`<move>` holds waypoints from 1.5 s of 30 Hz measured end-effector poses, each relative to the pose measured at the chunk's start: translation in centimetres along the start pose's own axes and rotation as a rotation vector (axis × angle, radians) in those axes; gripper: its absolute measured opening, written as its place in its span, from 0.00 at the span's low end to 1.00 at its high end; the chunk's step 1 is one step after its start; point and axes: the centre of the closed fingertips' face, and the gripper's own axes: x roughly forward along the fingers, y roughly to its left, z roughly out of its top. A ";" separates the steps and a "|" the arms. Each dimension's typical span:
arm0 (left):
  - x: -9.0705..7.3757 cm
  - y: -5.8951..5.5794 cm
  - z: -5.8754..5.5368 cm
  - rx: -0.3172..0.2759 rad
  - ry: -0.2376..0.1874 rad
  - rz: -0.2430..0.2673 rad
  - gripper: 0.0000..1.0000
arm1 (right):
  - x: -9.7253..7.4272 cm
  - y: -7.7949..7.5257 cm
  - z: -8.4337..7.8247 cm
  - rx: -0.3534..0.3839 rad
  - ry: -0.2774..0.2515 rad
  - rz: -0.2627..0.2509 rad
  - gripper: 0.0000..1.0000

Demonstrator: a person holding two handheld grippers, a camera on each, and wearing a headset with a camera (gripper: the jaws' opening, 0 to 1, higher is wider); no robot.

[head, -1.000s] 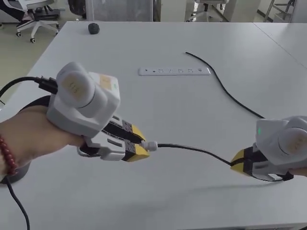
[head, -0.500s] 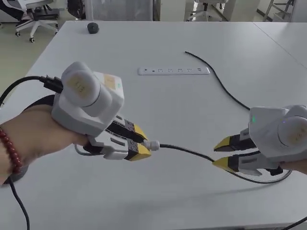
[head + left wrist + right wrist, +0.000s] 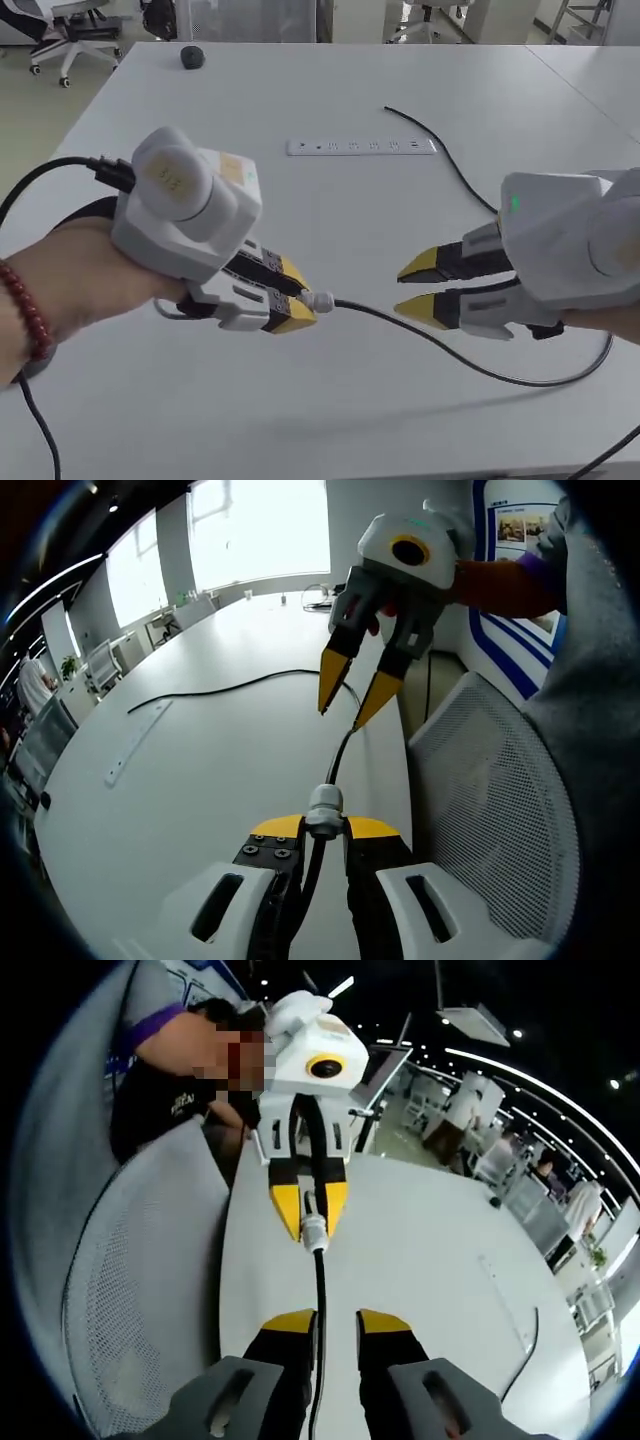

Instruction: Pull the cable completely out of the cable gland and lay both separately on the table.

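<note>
Left gripper [image 3: 296,300] is clenched on the white cable gland [image 3: 318,301], just above the near tabletop [image 3: 330,215]. The black cable [image 3: 440,348] runs out of the gland toward the right gripper [image 3: 408,290], whose jaws stand apart, grasping nothing. Farther back lies a power strip [image 3: 362,148].

Two grippers [image 3: 296,300] [image 3: 405,289], one cable [image 3: 360,307], one cable gland [image 3: 318,300], one power strip [image 3: 362,148]

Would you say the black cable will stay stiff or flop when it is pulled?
Probably floppy: the cable curves loosely across the table. Thin and light-looking, it should trail after a pull. Its smooth jacket may slide in the cable gland.
</note>
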 end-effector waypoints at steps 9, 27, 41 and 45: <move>0.1 -0.4 0.2 0.005 -0.004 -0.005 0.16 | 1.4 0.9 1.5 -0.020 -0.021 0.031 0.11; 0.4 -0.7 0.7 0.019 -0.016 -0.020 0.16 | 3.3 1.4 1.9 -0.067 -0.003 0.079 0.00; -0.3 0.5 -0.3 0.011 -0.002 0.004 0.16 | 2.4 -0.1 -2.7 -0.037 0.090 0.051 0.00; -0.5 0.5 -0.5 0.015 0.004 0.005 0.16 | 2.4 -0.3 -4.0 -0.016 0.115 0.043 0.00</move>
